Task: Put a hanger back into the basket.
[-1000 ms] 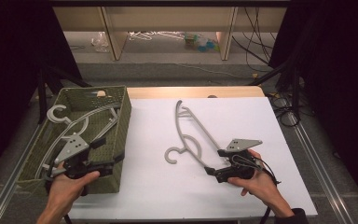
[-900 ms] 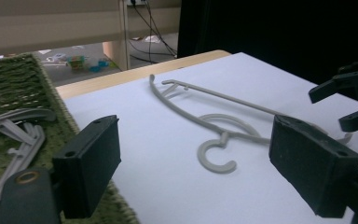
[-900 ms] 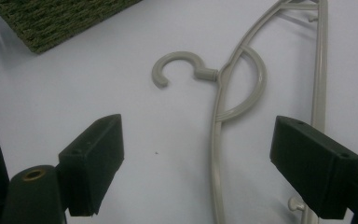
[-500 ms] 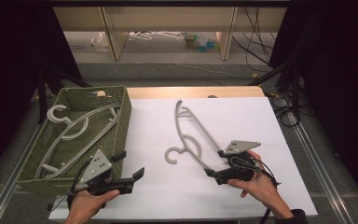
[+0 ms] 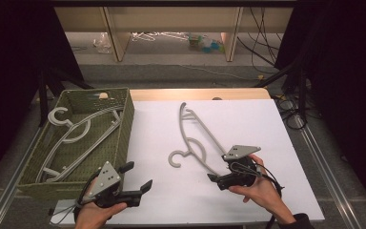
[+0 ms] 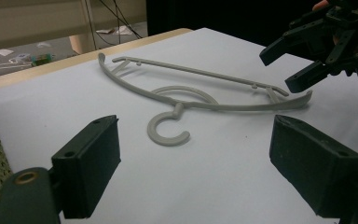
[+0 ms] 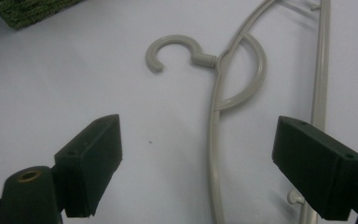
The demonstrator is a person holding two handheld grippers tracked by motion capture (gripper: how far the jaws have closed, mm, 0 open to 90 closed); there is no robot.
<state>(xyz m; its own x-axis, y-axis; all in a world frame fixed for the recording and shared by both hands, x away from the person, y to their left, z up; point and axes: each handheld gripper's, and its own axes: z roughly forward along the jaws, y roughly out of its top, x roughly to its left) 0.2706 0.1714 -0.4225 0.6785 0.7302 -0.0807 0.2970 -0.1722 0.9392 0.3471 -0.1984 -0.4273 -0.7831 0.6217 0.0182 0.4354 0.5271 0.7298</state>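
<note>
Hanger [image 5: 196, 138] of grey plastic is lying flat on the white bench [image 5: 290, 143], in the middle of the high view, with its hook pointing toward the lower left of the frame. Two more hangers [image 5: 78, 136] are already resting inside the green woven basket [image 5: 124, 124] at the left of that view, so the sorting is looking partly done; this last one on the bench is what is left to move, by my judgement.

Right claw [image 5: 213, 179] is sitting at the hanger's near end, in the lower middle of the high view, released and spread wide. In the right gripper view its jaws are straddling the hanger's arm and lower bar without touching either, so no grasp is made yet.

Left claw [image 5: 136, 178] is hovering over bare bench at the lower left of the high view, just beside the basket's near corner, also released and wide, gripping nothing. In the left gripper view it is facing the hanger's hook, well apart from it.
</note>
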